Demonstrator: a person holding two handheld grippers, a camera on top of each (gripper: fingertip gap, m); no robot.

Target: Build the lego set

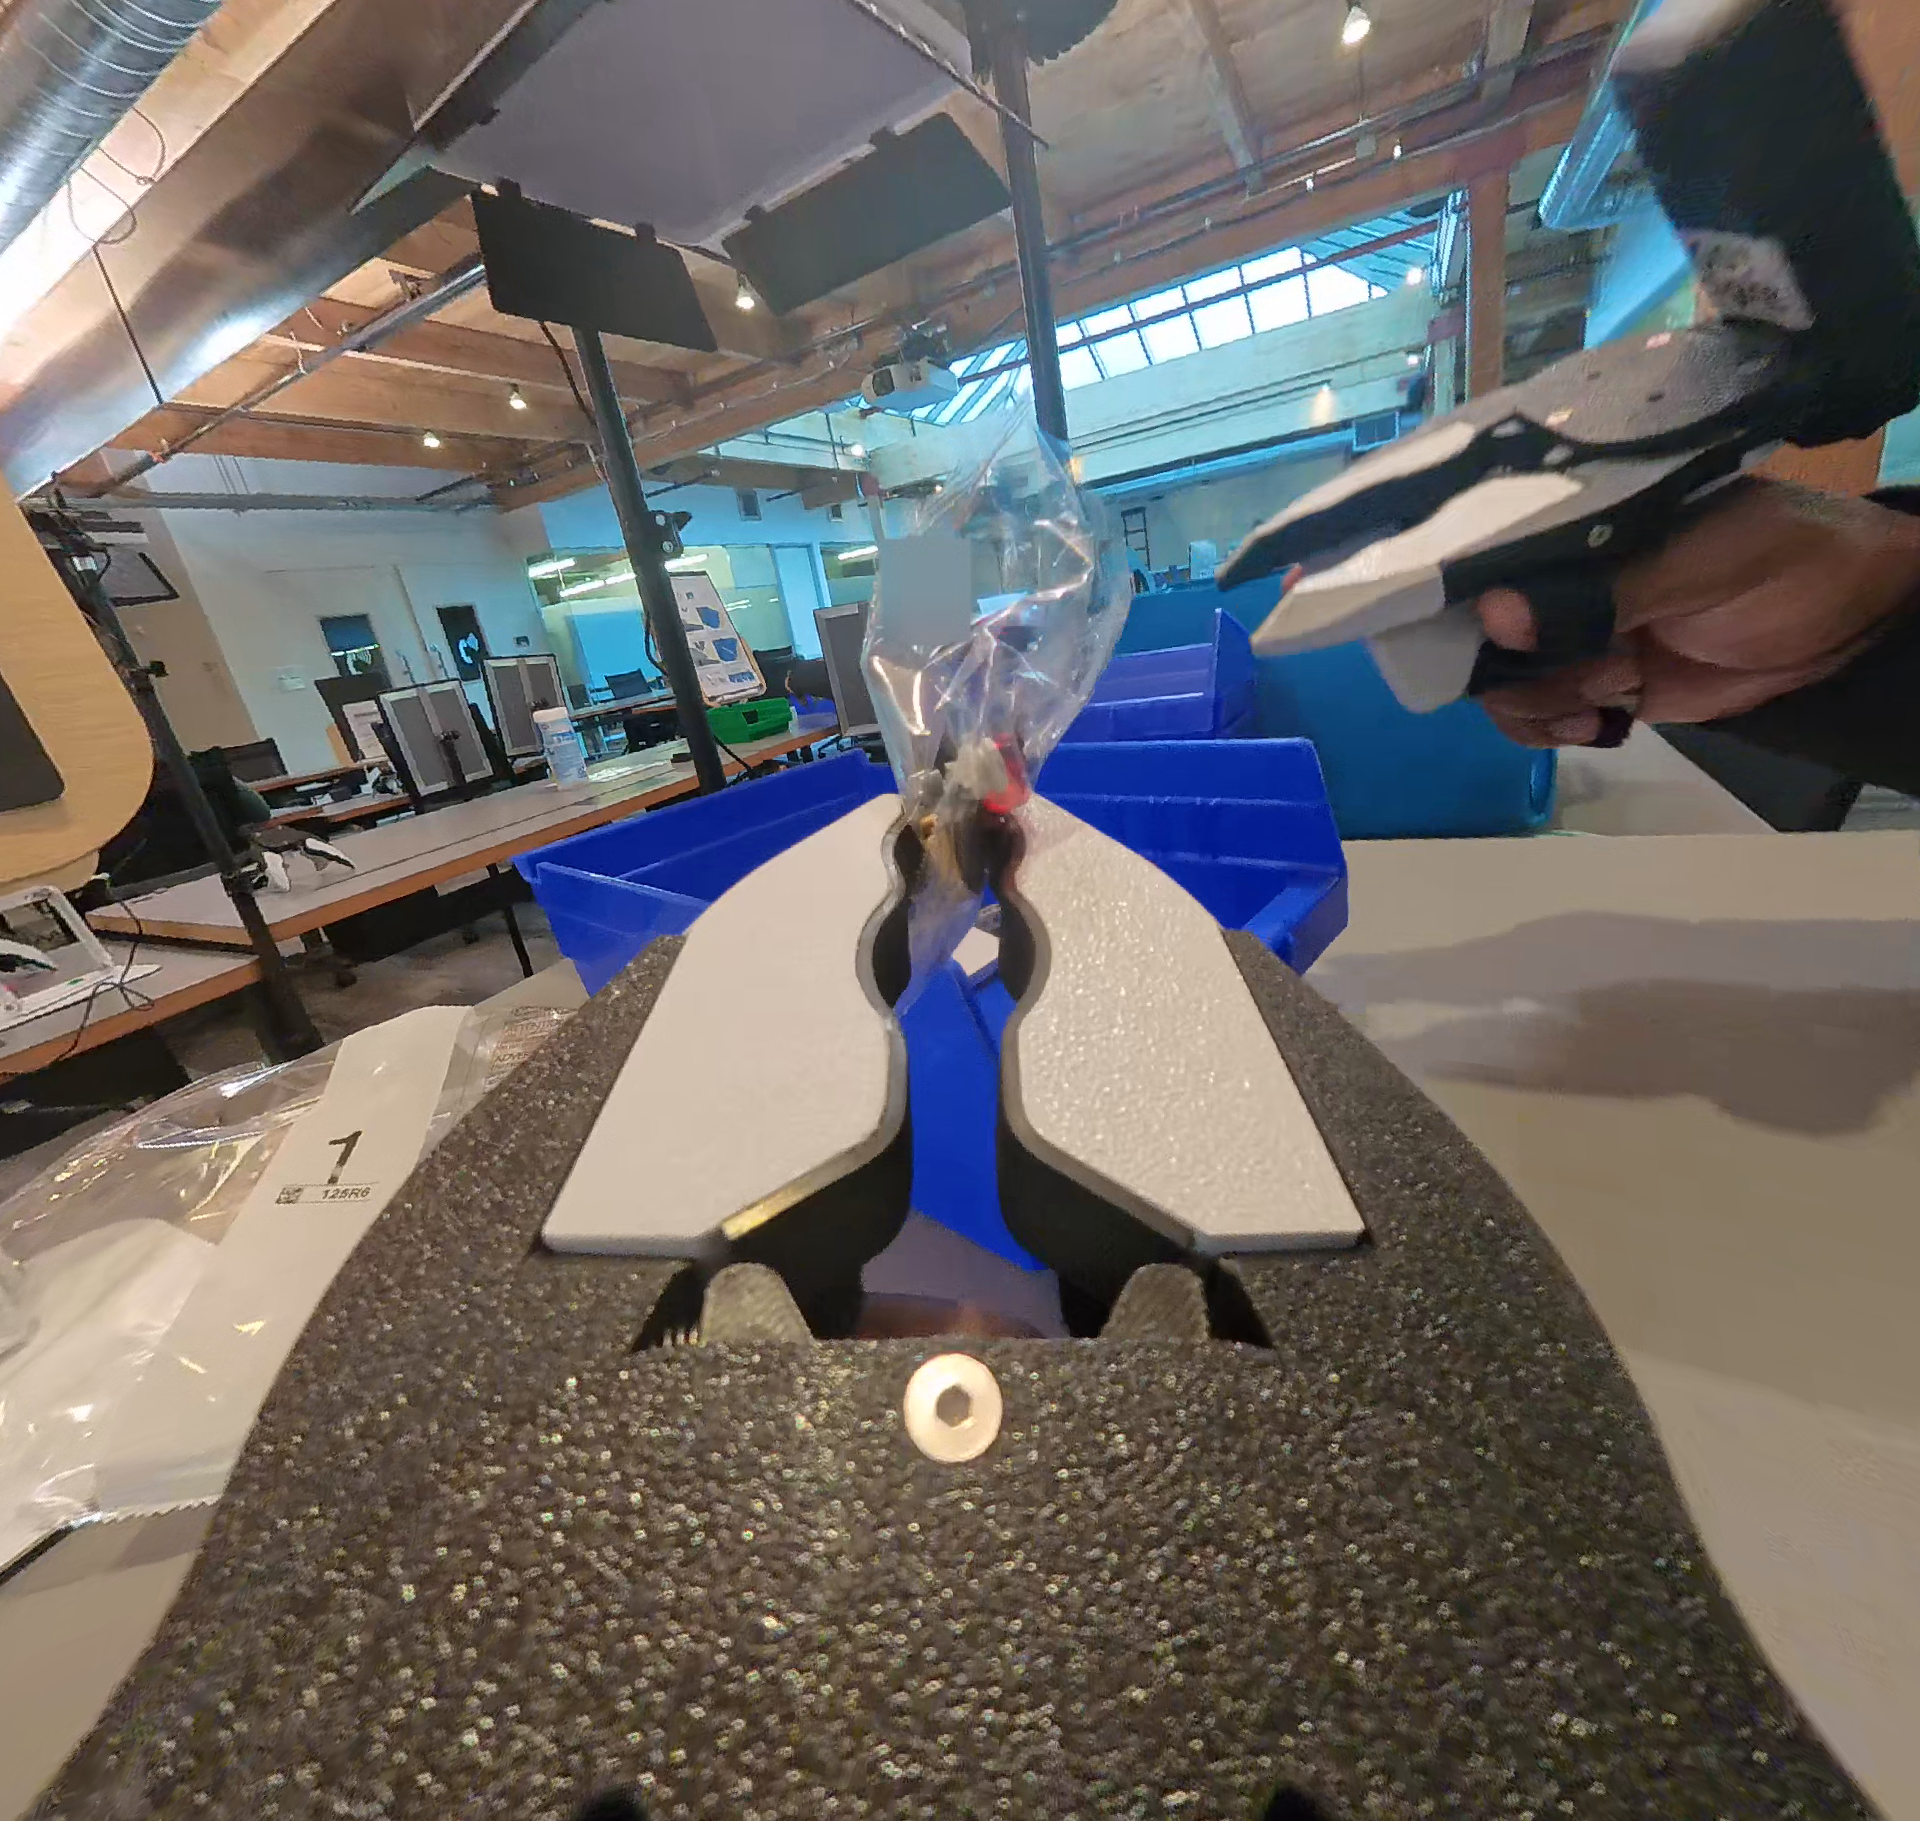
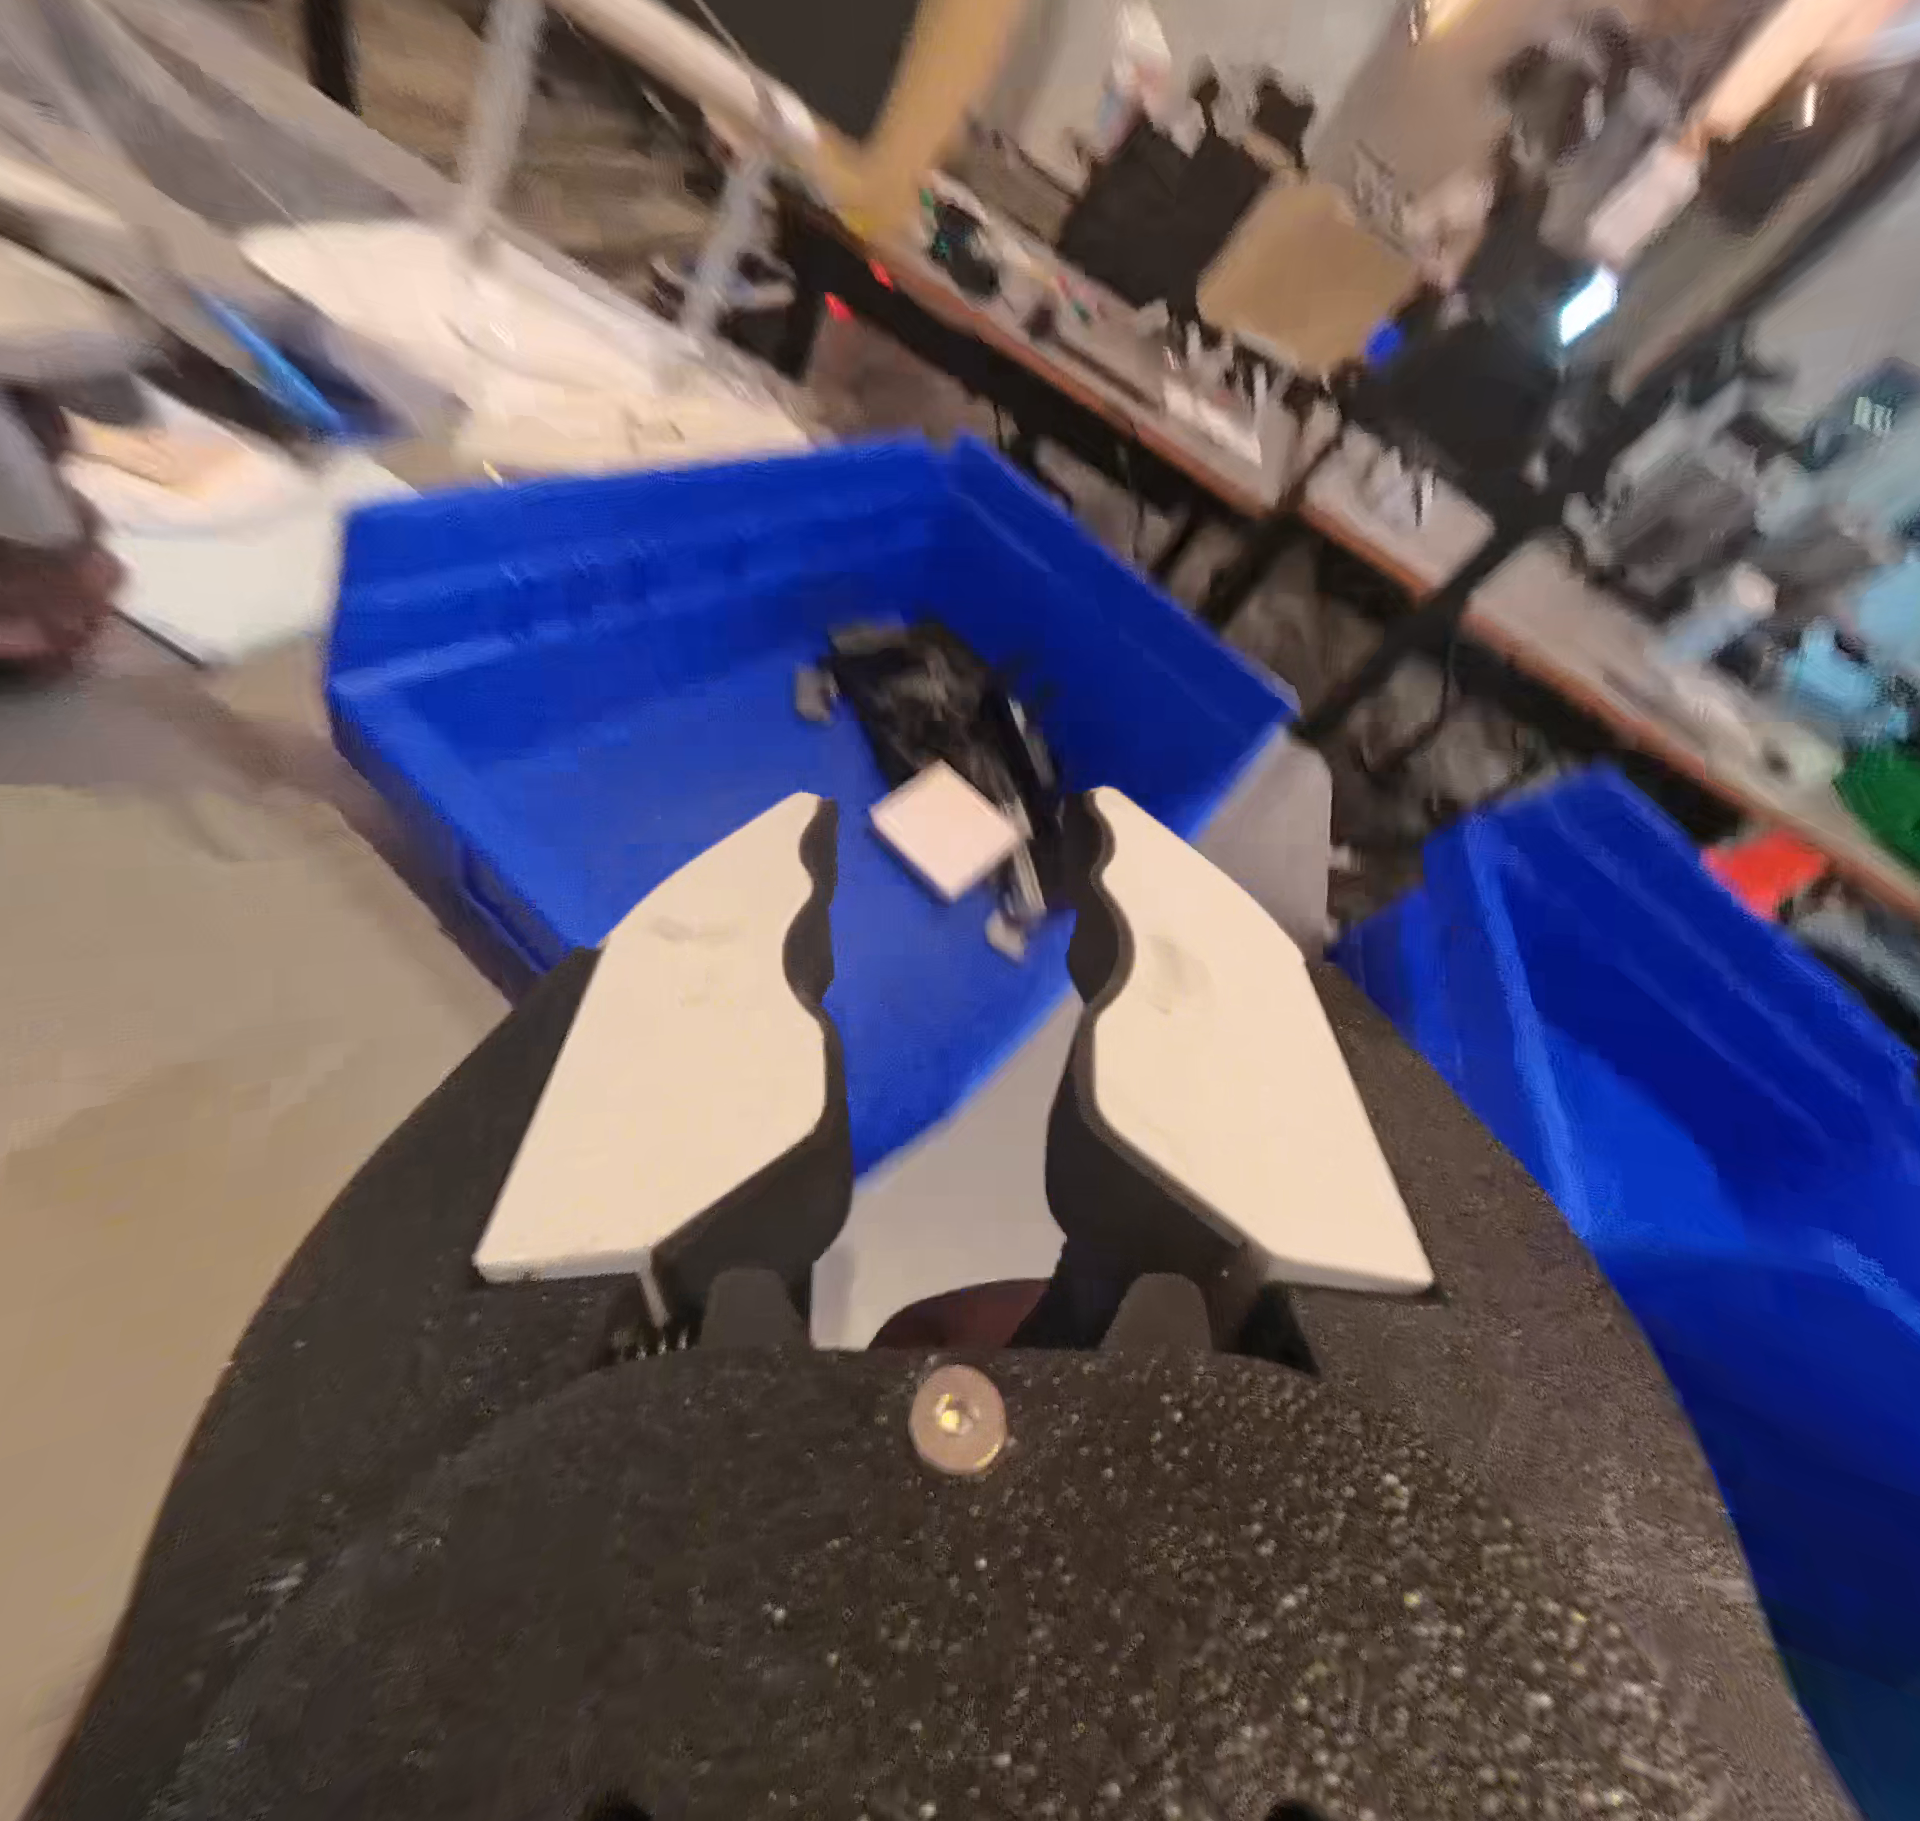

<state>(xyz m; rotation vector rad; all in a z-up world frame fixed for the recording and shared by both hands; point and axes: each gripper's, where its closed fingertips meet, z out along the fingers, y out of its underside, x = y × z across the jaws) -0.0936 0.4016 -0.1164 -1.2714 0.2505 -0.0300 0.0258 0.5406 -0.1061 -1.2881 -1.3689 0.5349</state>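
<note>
My left gripper [image 1: 956,841] is shut on the lower end of a clear plastic bag [image 1: 987,618] with small red, grey and tan parts inside; the bag stands up above the fingertips, in front of blue bins [image 1: 1195,815]. My right gripper [image 2: 951,821] is open and empty, hovering over a blue bin [image 2: 644,670]. In that bin lies a bag of dark parts with a white label [image 2: 945,732], below the fingertips and apart from them. The right gripper also shows in the left wrist view [image 1: 1309,597], raised at the right in a person's hand, its fingers apart.
Several blue bins [image 1: 1164,691] stand in a row on the grey table [image 1: 1610,940]; another blue bin [image 2: 1662,1096] is at my right. Flat clear bags with white labels [image 1: 156,1252] lie at the left. A black light stand [image 1: 644,566] rises behind the bins. The grippers' ends are close to 20 centimetres from one another.
</note>
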